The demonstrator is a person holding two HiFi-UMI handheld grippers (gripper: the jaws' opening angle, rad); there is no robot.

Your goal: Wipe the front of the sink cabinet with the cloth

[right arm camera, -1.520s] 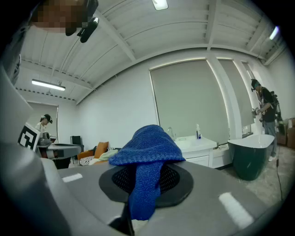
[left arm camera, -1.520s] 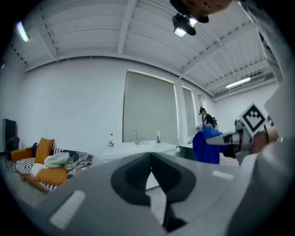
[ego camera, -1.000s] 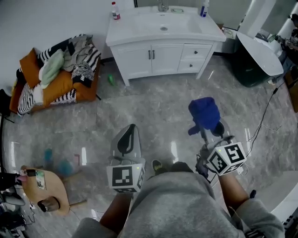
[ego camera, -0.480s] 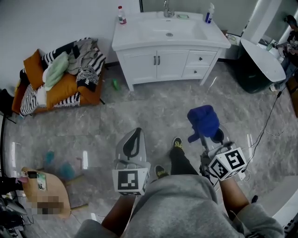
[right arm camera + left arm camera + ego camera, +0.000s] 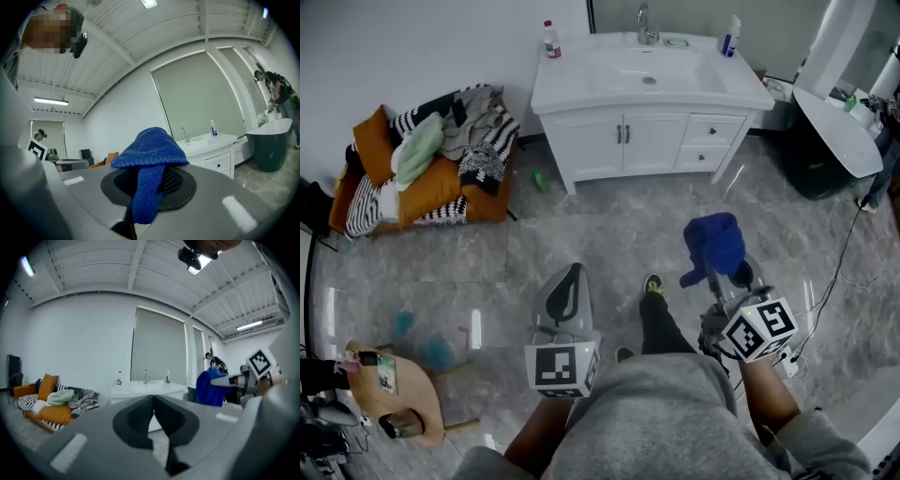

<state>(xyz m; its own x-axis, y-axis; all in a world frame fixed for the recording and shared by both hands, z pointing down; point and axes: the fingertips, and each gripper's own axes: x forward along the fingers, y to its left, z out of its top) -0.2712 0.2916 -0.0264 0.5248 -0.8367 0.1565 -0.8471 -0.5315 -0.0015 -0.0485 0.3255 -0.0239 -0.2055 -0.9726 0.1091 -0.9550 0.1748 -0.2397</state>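
White sink cabinet (image 5: 652,141), upper centre. Blue cloth (image 5: 713,246) held in right claw (image 5: 718,266), right of centre. Left claw (image 5: 567,289), lower centre.

sink cabinet (image 5: 652,141) nearer and lower in the head view than a second ago; person's leg (image 5: 660,323) stepped forward toward the cabinet, shoe (image 5: 653,282) leading; blue cloth (image 5: 712,244) carried closer to the cabinet

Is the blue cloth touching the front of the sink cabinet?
No, the blue cloth in the right gripper is far from the sink cabinet, with bare floor between them.
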